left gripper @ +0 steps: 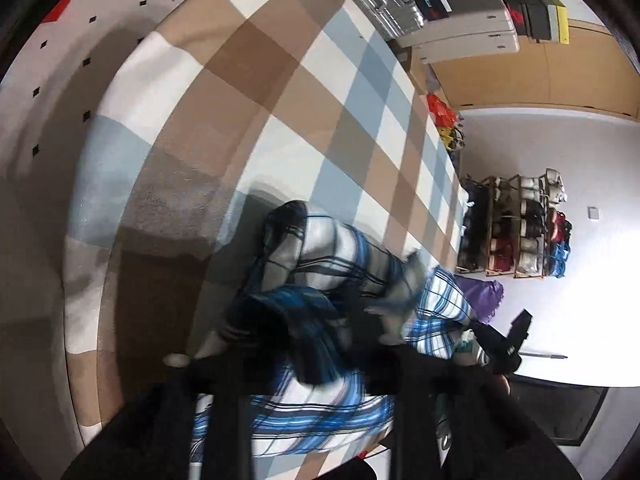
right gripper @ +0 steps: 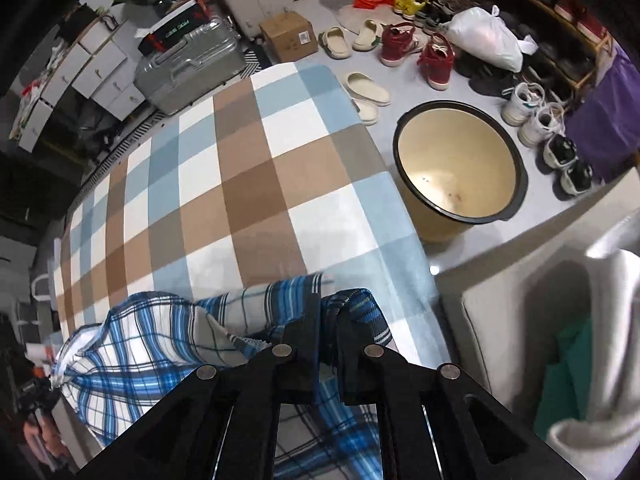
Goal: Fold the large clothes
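A blue, white and grey plaid shirt (right gripper: 140,340) lies bunched at the near edge of a table covered with a brown, blue and white checked cloth (right gripper: 240,184). My right gripper (right gripper: 330,320) points steeply down, its black fingers shut on a dark blue fold of the shirt. In the left wrist view, which is blurred, the same shirt (left gripper: 340,248) is heaped up. My left gripper (left gripper: 280,348) has its jaws apart. A dark blue fold lies loosely between them, and the pads do not press on it.
A cream bucket with a black rim (right gripper: 456,168) stands on the floor right of the table. Several shoes (right gripper: 400,46), a cardboard box (right gripper: 286,36) and a silver suitcase (right gripper: 188,68) lie beyond. A shoe rack (left gripper: 512,228) stands by the wall. White cloth (right gripper: 608,340) hangs at right.
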A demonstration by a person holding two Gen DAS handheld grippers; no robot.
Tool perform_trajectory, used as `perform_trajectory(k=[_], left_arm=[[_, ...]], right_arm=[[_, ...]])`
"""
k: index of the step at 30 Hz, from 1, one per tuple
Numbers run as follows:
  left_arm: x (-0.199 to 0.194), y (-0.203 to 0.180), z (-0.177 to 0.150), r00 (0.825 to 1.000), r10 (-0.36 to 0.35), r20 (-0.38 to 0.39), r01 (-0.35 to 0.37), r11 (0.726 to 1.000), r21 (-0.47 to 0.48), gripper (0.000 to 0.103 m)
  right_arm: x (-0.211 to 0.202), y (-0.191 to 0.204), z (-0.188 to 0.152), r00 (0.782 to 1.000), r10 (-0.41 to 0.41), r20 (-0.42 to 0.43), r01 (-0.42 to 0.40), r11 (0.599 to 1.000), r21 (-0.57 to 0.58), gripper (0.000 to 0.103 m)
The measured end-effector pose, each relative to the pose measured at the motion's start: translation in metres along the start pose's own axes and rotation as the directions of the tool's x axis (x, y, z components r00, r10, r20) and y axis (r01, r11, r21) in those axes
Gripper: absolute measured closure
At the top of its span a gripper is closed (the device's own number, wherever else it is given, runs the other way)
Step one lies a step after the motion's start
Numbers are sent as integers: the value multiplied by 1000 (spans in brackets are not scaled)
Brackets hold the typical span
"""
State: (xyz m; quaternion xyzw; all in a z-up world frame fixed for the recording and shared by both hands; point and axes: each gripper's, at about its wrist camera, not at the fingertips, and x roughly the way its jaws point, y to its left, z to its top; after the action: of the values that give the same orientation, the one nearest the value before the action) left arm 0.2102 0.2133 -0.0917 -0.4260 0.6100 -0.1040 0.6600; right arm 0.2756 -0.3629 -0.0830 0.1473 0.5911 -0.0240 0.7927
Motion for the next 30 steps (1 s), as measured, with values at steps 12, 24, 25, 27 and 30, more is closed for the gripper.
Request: perform_trajectory(k=[12,24,25,27,30], left_arm=[[-58,-62,-28,952,190,241,-244,944,223,22],[110,-137,-45,854,520,3,-399,651,646,22],[116,-132,-43,850,527,-19,-392,656,645,22],[127,-124,-40,834,551,-40,-388,636,667,22],[131,-117,-41,834,550,-51,-367,621,693,22]], right_arm=[[-69,27,-5,970,-12,245,67,973,-219,38],[0,124,-27,986,5,167,113,718,-687,34],[10,126,-28,991,-2,135,98,692,-715,34],[25,125,-29,996,-17,92,79,668,-740,35],[50,122,-25,995,-84,61,101,651,-753,37]])
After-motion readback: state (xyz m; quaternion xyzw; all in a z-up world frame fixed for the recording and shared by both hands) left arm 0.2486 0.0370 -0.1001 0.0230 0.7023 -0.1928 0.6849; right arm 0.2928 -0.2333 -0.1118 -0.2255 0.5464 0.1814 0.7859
